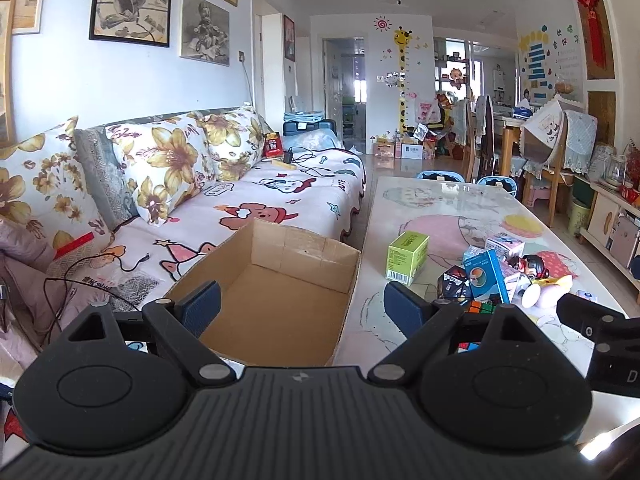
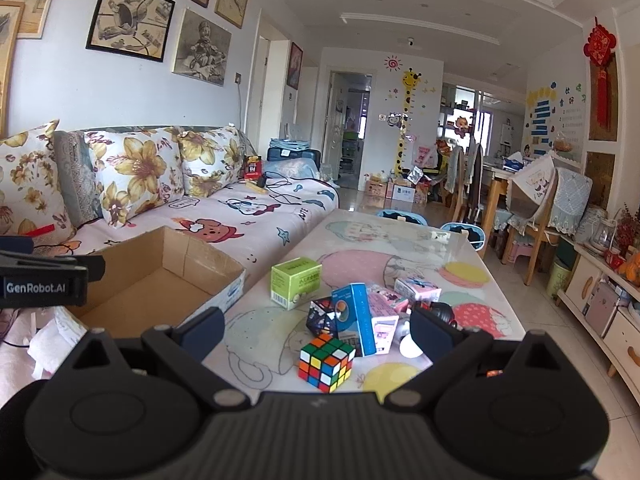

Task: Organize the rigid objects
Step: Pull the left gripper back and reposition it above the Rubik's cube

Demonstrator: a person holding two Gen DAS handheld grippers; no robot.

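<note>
Left gripper (image 1: 302,304) gapes empty above the cardboard box (image 1: 280,280). Right gripper (image 2: 320,330) gapes empty too, Rubik's cube (image 2: 326,362) just ahead between its fingers

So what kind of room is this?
Most likely a family living room: a sofa with flowery cushions, a low table with toys and boxes, and a giraffe height chart on the wall.

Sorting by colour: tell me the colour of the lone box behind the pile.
Lime green box, clearest in the right wrist view.

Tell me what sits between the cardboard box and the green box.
Nothing: only bare patterned tabletop separates cardboard box from green box, clearest in the right wrist view.
</note>
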